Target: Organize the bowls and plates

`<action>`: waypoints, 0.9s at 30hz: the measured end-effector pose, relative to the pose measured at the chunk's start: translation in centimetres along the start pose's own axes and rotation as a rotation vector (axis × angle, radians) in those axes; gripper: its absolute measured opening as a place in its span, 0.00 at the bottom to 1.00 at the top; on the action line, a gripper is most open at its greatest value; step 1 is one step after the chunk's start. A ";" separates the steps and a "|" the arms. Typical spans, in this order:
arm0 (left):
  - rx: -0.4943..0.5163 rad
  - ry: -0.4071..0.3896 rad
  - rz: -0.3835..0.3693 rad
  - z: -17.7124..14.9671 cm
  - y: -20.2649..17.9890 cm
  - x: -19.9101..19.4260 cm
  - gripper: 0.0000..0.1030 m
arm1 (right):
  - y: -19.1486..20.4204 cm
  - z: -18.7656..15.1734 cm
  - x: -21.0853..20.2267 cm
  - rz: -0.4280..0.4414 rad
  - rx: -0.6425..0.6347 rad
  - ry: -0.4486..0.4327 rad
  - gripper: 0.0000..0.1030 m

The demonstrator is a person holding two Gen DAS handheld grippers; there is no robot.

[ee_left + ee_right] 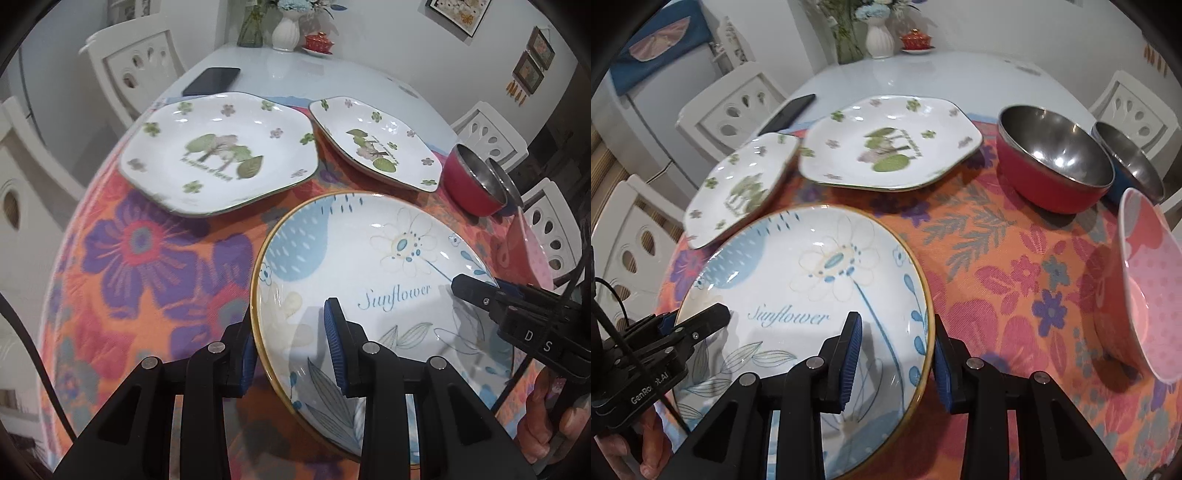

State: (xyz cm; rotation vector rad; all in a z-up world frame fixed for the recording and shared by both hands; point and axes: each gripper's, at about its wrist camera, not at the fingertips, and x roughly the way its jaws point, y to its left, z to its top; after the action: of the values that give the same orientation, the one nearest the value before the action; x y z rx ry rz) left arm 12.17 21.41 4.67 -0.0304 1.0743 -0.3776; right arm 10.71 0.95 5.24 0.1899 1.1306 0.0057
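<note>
Jaws of both grippers — left gripper (291, 347), right gripper (895, 354) — clamp Sunflower plate (369, 266).

plates (798, 295): 3 | bowls (1052, 162): 3 | phone (211, 80): 1 | vases (285, 31): 2

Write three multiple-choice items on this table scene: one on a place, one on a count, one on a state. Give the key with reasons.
1. Where is the phone?
A. beyond the flowered plates
B. inside the red bowl
C. on the round plate

2. How many plates show?
A. two
B. three
C. five

3. How is the Sunflower plate held?
A. by neither gripper
B. by the left gripper only
C. by both, on opposite rims

Key: A, it lies on the bare table; B, two eight-sided plates plus the round one; C, the left gripper and right gripper each straddle its rim.
</note>
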 end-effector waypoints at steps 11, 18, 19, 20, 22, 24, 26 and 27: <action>-0.028 -0.019 0.085 -5.2 3.5 -4.9 0.29 | 6.0 -6.1 -1.1 0.064 -0.061 0.060 0.34; -0.056 -0.017 0.106 -7.2 4.4 -4.4 0.29 | 7.0 -8.4 0.0 0.056 -0.096 0.104 0.34; -0.061 -0.015 0.111 -7.4 4.4 -4.2 0.29 | 7.0 -8.5 0.1 0.053 -0.102 0.108 0.34; -0.072 -0.011 0.116 -7.7 4.5 -4.0 0.29 | 7.1 -8.7 0.1 0.055 -0.108 0.110 0.34; -0.102 -0.007 0.123 -8.0 4.9 -3.8 0.29 | 7.1 -8.8 0.0 0.064 -0.124 0.105 0.34; -0.117 -0.020 0.148 -8.1 5.1 -4.3 0.29 | 7.1 -8.9 -0.6 0.071 -0.139 0.103 0.34; -0.126 -0.047 0.181 -8.2 5.1 -5.6 0.30 | 6.8 -9.1 -1.5 0.074 -0.145 0.100 0.34; -0.135 -0.055 0.197 -8.2 5.3 -6.4 0.30 | 6.4 -9.2 -2.1 0.075 -0.143 0.101 0.34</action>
State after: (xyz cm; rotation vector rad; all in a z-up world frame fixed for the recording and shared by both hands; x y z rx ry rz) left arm 3.94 29.71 5.05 -0.0548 1.0372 -0.1259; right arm 2.14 8.39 4.31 0.1047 1.2186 0.1640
